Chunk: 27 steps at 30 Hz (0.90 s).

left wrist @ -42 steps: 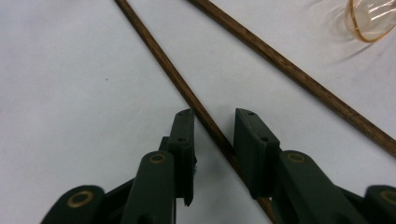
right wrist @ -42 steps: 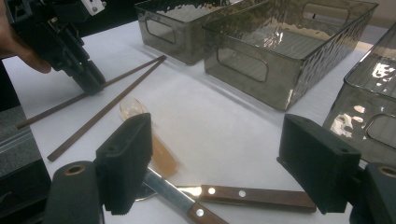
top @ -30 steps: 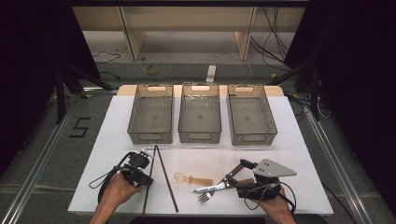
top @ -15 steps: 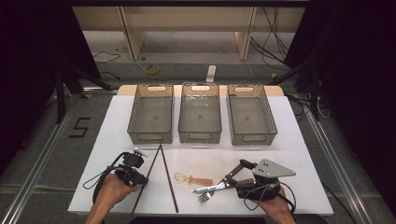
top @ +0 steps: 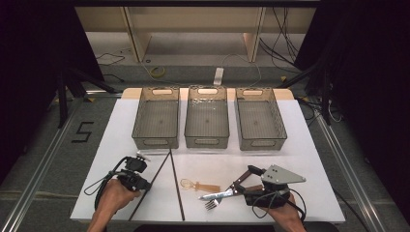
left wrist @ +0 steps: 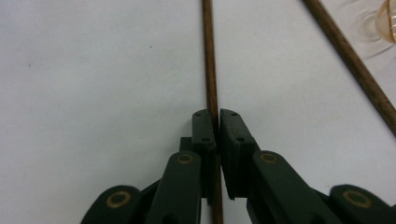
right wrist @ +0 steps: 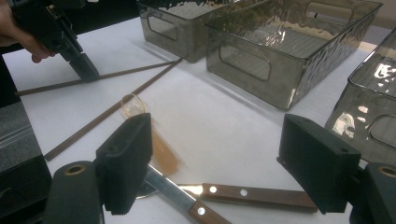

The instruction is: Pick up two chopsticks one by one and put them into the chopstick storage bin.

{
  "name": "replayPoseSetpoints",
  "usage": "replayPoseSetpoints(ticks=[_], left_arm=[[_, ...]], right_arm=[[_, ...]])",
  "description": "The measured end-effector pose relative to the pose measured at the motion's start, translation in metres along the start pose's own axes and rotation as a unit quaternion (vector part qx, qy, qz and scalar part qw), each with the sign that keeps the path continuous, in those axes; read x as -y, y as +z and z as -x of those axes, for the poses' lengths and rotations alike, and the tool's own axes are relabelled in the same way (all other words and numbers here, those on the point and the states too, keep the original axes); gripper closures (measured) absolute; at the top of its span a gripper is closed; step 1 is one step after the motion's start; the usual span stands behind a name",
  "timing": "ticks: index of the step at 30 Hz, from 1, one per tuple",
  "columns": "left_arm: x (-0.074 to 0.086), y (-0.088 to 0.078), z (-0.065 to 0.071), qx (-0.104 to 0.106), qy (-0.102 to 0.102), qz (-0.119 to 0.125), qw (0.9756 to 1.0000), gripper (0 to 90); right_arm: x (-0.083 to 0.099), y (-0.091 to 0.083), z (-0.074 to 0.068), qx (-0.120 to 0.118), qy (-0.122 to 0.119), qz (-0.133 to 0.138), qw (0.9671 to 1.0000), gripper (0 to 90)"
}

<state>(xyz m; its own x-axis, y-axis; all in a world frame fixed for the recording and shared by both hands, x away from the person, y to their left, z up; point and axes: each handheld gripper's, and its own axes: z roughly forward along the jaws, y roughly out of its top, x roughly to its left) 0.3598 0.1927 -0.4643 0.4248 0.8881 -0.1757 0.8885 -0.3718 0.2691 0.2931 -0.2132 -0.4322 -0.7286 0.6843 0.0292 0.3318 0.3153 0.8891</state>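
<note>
A: Where is the left tool [top: 141, 168], and what is it doing?

B: It sits near the front left corner of the white table [top: 309, 145], pointed down at the surface. Its jaws have just been closing and are now clamped on a thin brown chopstick [left wrist: 211, 74]; in the left gripper view the stick runs straight up between the two black pads.

A: Which way does that stick lie?

B: Its long axis slants from the table's front edge toward the far side, leaning toward the middle, where its far tip meets a second chopstick [top: 176, 183] just before the bins. The tool grips it partway along, across its length.

A: And the other hand?

B: The right tool [top: 241, 182] rests near the front right corner, jaws wide apart, holding nothing. A fork [top: 218, 196], a wooden-handled knife [right wrist: 254, 193] and a clear amber spoon [top: 199, 185] lie just beside it. I judge the left hand alone is placed to lift the chopstick; three empty bins [top: 206, 116] stand in a row beyond.
</note>
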Motion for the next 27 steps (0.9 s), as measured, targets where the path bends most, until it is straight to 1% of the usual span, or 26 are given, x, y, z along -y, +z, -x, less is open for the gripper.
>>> replayPoseSetpoints(ticks=[1, 3, 7, 9, 14, 15, 17, 19, 20, 24, 26, 27], left_arm=[[0.000, 0.000, -0.002, 0.003, 0.003, -0.002, 1.0000, 84.4], [0.000, -0.001, -0.002, 0.000, 0.001, -0.001, 1.0000, 84.6], [0.000, -0.002, -0.002, -0.002, 0.005, 0.003, 1.0000, 84.7], [0.000, -0.005, -0.002, -0.005, 0.013, 0.003, 0.9999, 84.7], [0.001, -0.014, 0.000, -0.011, 0.020, 0.018, 0.9996, 84.8], [0.001, -0.016, 0.000, -0.009, 0.023, 0.020, 0.9995, 84.8], [0.001, -0.022, 0.001, -0.005, 0.026, 0.033, 0.9991, 84.8], [0.000, -0.030, 0.002, 0.000, 0.036, 0.043, 0.9984, 84.8], [0.000, -0.032, 0.003, 0.003, 0.036, 0.048, 0.9982, 84.8], [-0.007, -0.042, 0.006, 0.010, 0.043, 0.070, 0.9965, 84.8], [-0.011, -0.047, 0.007, 0.009, 0.045, 0.083, 0.9955, 84.8], [-0.013, -0.049, 0.007, 0.013, 0.044, 0.090, 0.9949, 84.8]], right_arm=[[0.000, 0.000, 0.000, 0.000, 0.000, 0.000, 1.0000, 26.6], [0.000, 0.000, 0.000, 0.000, 0.000, 0.000, 1.0000, 26.6], [0.000, 0.000, 0.000, -0.001, 0.001, 0.001, 1.0000, 26.6], [0.000, 0.000, 0.000, -0.001, 0.000, 0.001, 1.0000, 26.6], [0.000, 0.000, 0.000, -0.002, 0.000, 0.001, 1.0000, 26.8], [0.000, 0.000, 0.000, -0.002, 0.000, 0.001, 1.0000, 26.8], [0.000, 0.000, 0.000, -0.002, 0.002, 0.002, 1.0000, 26.8], [0.000, -0.001, 0.001, -0.002, 0.002, 0.002, 1.0000, 26.8], [0.000, -0.001, 0.001, -0.003, 0.002, 0.003, 1.0000, 26.8], [0.000, 0.000, 0.001, -0.003, 0.003, 0.003, 1.0000, 26.8], [0.000, 0.000, 0.001, -0.003, 0.003, 0.003, 1.0000, 26.8], [0.000, -0.001, 0.001, -0.004, 0.003, 0.004, 1.0000, 26.8]])
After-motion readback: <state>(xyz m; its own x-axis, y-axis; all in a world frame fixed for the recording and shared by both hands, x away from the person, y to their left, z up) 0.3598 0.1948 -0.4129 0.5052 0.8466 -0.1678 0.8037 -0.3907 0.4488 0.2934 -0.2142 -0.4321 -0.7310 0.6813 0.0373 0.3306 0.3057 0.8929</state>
